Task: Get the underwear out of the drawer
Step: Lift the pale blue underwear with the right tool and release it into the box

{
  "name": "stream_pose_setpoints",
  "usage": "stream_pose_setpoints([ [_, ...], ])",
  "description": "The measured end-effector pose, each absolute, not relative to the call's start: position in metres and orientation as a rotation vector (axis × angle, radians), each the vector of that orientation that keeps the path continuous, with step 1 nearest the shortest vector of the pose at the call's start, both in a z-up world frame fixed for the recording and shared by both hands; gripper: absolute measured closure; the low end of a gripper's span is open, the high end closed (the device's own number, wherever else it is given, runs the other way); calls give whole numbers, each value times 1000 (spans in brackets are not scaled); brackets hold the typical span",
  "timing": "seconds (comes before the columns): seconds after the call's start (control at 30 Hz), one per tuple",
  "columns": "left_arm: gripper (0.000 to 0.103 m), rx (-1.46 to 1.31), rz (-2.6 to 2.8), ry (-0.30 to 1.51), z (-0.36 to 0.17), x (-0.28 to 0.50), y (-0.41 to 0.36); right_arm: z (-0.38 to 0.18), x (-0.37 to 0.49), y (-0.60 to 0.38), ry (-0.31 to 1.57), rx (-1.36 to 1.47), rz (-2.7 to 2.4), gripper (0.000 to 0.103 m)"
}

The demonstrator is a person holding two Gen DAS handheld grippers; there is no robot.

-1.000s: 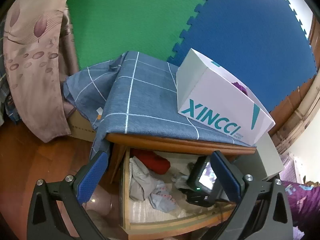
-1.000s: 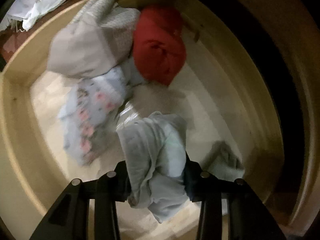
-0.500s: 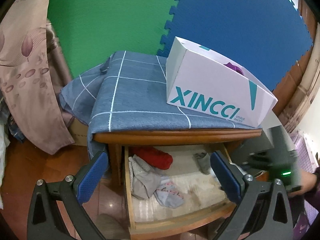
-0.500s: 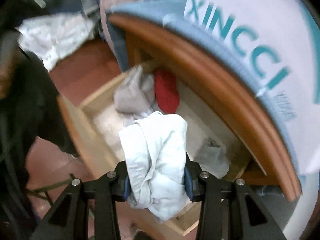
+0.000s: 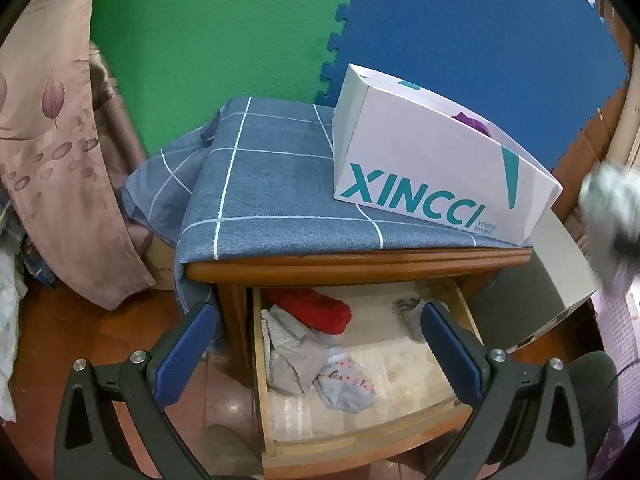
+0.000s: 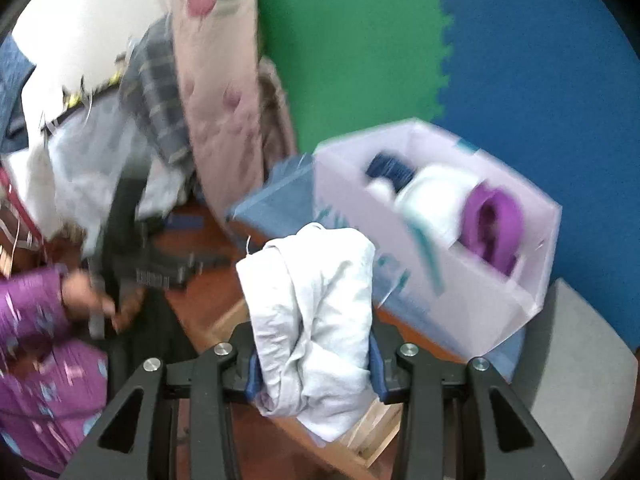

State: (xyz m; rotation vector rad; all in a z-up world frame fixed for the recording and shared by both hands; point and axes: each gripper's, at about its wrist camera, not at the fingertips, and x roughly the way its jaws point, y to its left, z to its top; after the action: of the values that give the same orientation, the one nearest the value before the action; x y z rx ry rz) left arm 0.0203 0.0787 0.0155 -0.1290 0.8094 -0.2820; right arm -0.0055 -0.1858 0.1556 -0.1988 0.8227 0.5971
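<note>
My right gripper (image 6: 312, 364) is shut on pale grey-white underwear (image 6: 312, 304), held up in the air beside the white box (image 6: 440, 236). In the left wrist view that bundle shows blurred at the right edge (image 5: 608, 208). The wooden drawer (image 5: 360, 440) is open under the cabinet top. It holds a red rolled garment (image 5: 312, 312), grey pieces (image 5: 292, 352), a floral piece (image 5: 344, 380) and a small grey piece (image 5: 408, 308). My left gripper (image 5: 316, 352) is open and empty, in front of the drawer.
A blue checked cloth (image 5: 256, 200) covers the cabinet top, with the white XINCCI box (image 5: 432, 176) on it holding purple and white items. A pink curtain (image 5: 56, 152) hangs at left. A grey box (image 5: 560, 280) stands to the cabinet's right. Green and blue foam mats line the wall.
My right gripper has lifted the pale underwear out of the drawer and up to the level of the white box. My left gripper has drawn back a little from the drawer.
</note>
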Motion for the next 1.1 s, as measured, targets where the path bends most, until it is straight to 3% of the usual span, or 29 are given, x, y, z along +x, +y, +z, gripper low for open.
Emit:
stream_pose_setpoints([
  [0.27, 2, -81, -295, 789, 17, 16, 72, 196, 68, -233, 758, -102, 447, 62],
  [0.7, 1, -105, -299, 818, 15, 20, 74, 115, 173, -250, 888, -46, 268, 62],
  [1.1, 1, -109, -300, 825, 14, 21, 76, 66, 185, -242, 972, -133, 218, 61],
])
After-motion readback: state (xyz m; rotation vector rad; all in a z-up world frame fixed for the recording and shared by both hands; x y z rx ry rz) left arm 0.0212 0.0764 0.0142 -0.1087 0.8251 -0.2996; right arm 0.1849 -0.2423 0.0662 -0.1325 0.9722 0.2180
